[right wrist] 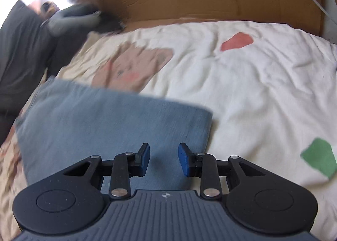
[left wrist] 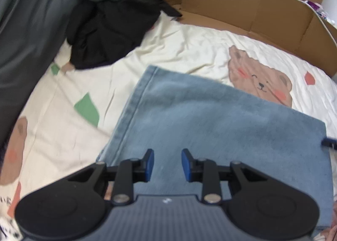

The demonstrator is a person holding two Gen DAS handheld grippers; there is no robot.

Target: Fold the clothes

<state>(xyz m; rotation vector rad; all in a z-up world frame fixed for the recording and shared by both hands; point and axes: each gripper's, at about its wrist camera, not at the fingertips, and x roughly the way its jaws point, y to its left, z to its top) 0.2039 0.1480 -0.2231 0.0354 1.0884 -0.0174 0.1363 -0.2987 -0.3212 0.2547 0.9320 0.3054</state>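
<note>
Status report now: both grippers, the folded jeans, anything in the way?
Left gripper open, empty, above jeans. Right gripper open, empty, over the jeans' right edge. Jeans folded flat on bedsheet. Dark clothes pile apart, nothing blocking.

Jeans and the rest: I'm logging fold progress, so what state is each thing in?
Jeans: folded into a flat rectangle on the sheet.
Black garment: crumpled, unfolded.
Grey garment: loose, unfolded.
Sheet: spread, wrinkled.
Left gripper: open, empty, over the jeans.
Right gripper: open, empty, over the jeans.
</note>
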